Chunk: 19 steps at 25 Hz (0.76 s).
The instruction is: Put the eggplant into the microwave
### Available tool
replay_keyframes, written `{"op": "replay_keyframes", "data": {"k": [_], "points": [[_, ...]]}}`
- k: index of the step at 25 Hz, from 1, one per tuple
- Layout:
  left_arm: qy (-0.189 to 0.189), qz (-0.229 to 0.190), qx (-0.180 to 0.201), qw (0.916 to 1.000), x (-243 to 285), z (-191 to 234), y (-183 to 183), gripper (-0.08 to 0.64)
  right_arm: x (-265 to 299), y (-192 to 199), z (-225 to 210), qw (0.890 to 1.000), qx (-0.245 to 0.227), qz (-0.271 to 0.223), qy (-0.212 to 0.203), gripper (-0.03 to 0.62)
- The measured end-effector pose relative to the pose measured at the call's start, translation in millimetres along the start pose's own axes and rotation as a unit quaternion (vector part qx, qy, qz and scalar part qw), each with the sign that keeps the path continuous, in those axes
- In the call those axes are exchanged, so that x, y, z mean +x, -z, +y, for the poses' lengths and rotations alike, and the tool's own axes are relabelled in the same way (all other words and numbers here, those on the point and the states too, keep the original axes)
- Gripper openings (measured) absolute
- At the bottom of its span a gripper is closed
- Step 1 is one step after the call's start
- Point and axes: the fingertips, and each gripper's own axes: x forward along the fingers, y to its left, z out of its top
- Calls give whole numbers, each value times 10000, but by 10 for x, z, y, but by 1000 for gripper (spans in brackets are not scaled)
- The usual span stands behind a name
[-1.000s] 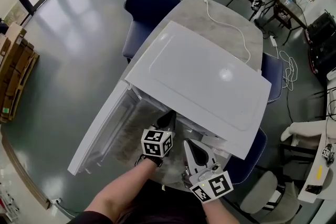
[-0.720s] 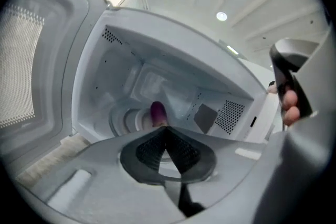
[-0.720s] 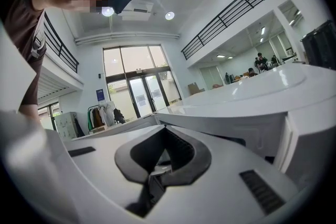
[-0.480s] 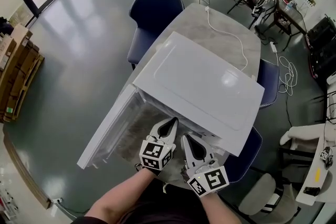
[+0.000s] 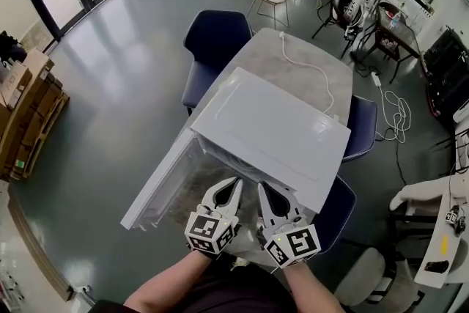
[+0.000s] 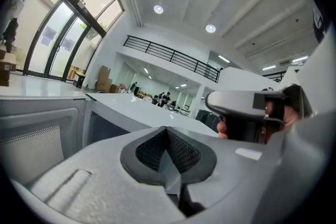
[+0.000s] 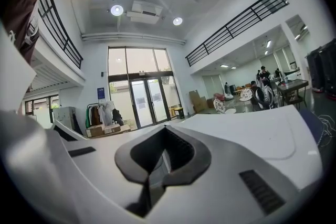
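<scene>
Microwave (image 5: 275, 130) and white cable (image 5: 311, 67) on grey table (image 5: 253, 61)

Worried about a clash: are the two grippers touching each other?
Apart. The head view shows a gap between the left gripper and the right gripper in front of the microwave.

Left gripper (image 6: 168, 136), seen along its own jaws: they sit at 6 o'clock, pressed together tip to tip, dark ribbed pads (image 6: 152, 152) meeting with nothing between them. Just beyond your jaws runs the white top of the microwave (image 6: 136, 113); its open door (image 6: 37, 139), with a mesh window, stands at 9 o'clock. At 3 o'clock the grey body of the right gripper (image 6: 241, 105) is wrapped by fingers (image 6: 223, 132). At 12 o'clock: ceiling lights (image 6: 158, 9) and a black balcony railing (image 6: 173, 57).
</scene>
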Motion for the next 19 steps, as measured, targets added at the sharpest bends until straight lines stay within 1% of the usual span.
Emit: {"op": "replay_keyframes", "data": {"k": [3, 6, 13, 19], "points": [[58, -103, 59, 9999, -66, -152, -159, 8, -58, -129, 13, 9999, -96, -69, -22, 2], [89, -172, 127, 9997, -99, -269, -242, 8, -119, -202, 16, 9998, -174, -98, -9, 2], [99, -228, 268, 9993, -147, -415, -310, 8, -218, -209, 18, 9996, -244, -117, -41, 2], [100, -245, 367, 9990, -149, -487, -288, 8, -278, -210, 27, 9995, -259, -152, -57, 2]]}}
